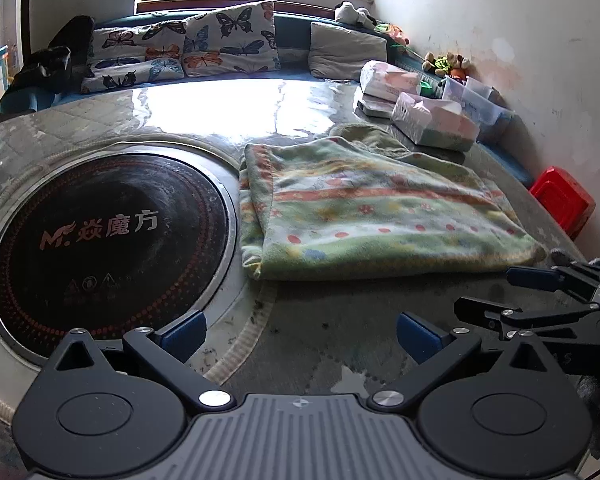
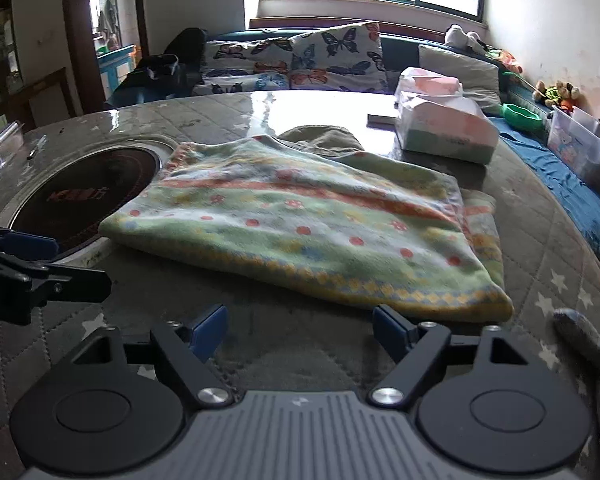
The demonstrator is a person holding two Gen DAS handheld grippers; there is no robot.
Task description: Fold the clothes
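We have both tongs spread apart and empty: left gripper (image 1: 300,330) and right gripper (image 2: 298,330) hover just near of the folded green patterned cloth (image 2: 300,224), which lies on the table (image 2: 300,352) right of the round cooktop (image 1: 108,236). The right side shows a lower layer sticking out. For the next fold, we judge it best to pinch all layers at the near corners and carry them together so edges meet.
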